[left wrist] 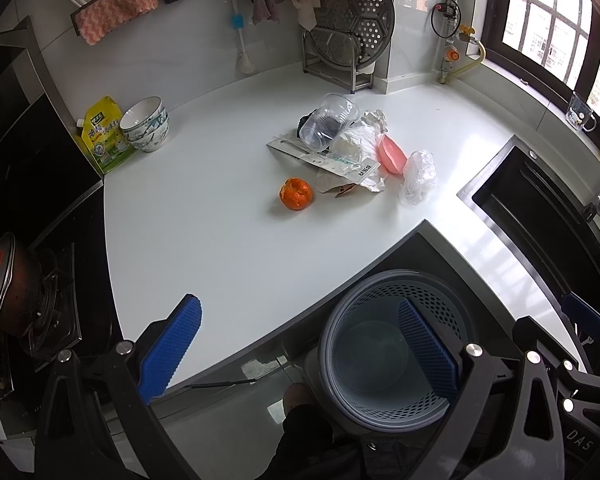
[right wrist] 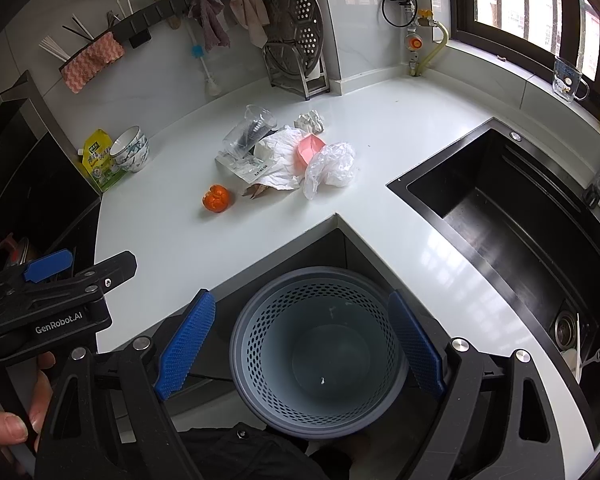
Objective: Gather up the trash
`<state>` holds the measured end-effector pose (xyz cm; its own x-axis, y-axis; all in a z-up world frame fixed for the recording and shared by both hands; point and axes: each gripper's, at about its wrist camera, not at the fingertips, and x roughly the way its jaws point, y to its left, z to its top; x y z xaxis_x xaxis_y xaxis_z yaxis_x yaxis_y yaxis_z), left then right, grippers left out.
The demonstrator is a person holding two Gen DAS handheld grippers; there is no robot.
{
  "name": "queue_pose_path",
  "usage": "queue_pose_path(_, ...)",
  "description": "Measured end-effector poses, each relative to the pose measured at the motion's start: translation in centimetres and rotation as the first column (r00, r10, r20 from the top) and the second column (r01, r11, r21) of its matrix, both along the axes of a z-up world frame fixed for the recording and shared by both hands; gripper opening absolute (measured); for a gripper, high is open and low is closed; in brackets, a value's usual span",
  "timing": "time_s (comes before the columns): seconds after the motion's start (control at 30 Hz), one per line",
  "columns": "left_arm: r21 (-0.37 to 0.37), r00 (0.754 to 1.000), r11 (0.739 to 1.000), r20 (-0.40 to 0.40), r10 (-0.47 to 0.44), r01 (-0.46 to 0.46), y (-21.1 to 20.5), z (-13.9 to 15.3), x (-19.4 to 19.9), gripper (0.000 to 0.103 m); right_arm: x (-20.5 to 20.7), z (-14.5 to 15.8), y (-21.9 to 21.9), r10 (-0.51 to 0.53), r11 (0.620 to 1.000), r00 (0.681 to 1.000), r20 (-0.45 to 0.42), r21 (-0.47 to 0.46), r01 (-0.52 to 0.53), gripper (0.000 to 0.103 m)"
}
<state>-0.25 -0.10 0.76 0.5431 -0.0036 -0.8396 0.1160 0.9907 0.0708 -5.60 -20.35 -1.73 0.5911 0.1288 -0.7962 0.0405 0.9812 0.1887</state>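
A heap of trash lies mid-counter: a clear plastic cup (left wrist: 329, 121) (right wrist: 249, 132), crumpled white paper (left wrist: 360, 140) (right wrist: 286, 160), a blister pack (left wrist: 332, 162), a pink piece (left wrist: 392, 156) (right wrist: 310, 147), a crumpled clear bag (left wrist: 418, 176) (right wrist: 332, 168) and an orange peel (left wrist: 296, 194) (right wrist: 218, 199). A grey perforated bin (left wrist: 380, 344) (right wrist: 320, 356) stands below the counter's inner corner, nearly empty. My left gripper (left wrist: 300, 305) is open, held above the counter edge and the bin. My right gripper (right wrist: 300, 298) is open over the bin, far from the heap.
Stacked bowls (left wrist: 146, 124) and a yellow pouch (left wrist: 104, 136) sit at the counter's left, by a stove with a pot (left wrist: 4, 280). A black sink (right wrist: 520, 216) is set in at the right. A steamer rack (left wrist: 352, 24) stands at the back wall. A hand (right wrist: 8, 420) holds the left gripper.
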Motion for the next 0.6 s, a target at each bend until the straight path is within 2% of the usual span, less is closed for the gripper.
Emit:
queue_pose_path(0.4, 0.000, 1.000, 1.000, 0.000, 0.000, 0.000, -0.38, 0.99, 0.35, 0.097, 0.02, 0.08, -0.10, -0.001, 1.000, 1.000, 0.001, 0.001, 0.001, 0.084)
queue_pose_path(0.6, -0.001, 1.000, 1.000, 0.004, 0.000, 0.000, -0.20, 0.26, 0.05, 0.097, -0.08, 0.08, -0.08, 0.000, 1.000, 1.000, 0.002, 0.000, 0.000, 0.084)
